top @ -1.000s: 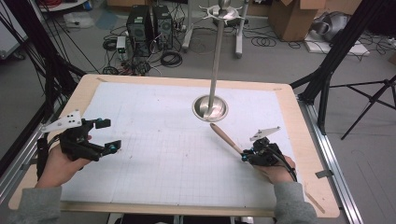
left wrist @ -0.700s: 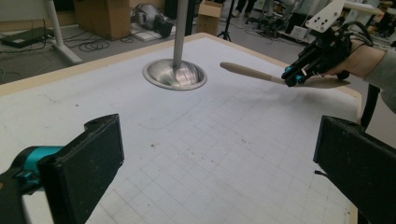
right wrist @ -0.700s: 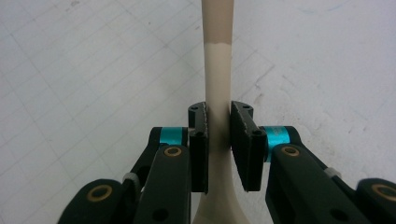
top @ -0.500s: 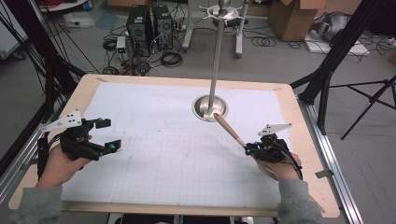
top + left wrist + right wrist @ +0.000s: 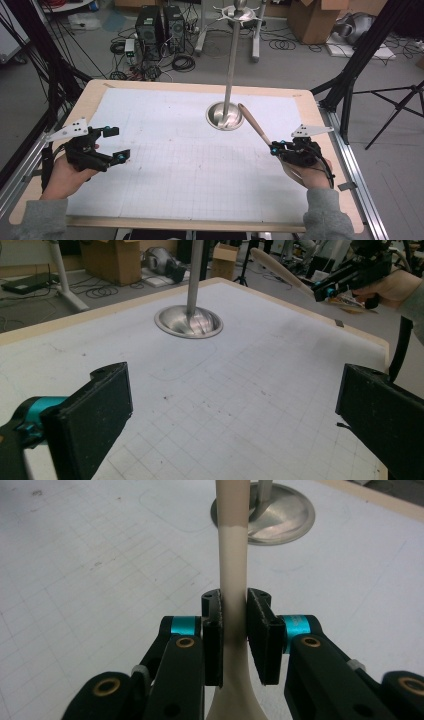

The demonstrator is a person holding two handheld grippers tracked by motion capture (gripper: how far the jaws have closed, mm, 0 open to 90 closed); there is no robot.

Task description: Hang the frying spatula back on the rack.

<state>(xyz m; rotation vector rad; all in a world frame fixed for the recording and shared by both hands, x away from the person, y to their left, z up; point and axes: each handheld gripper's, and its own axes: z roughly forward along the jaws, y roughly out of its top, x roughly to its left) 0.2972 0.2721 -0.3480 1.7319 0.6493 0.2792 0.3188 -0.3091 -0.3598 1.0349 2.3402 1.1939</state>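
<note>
Right tongs [image 5: 280,148], clamped on the spoon handle [image 5: 255,125], have lifted it, tip now beside the stand's base [image 5: 225,116]; hanging looks next. Left tongs [image 5: 112,145] gape empty.

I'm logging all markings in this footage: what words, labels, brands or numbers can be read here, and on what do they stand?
No readable text.
White grid mat: ruled lines, no numbers.
Wooden utensil in the right tongs: no marking.
Cardboard boxes on the floor: too blurred to read.
Computer towers: nothing legible.
</note>
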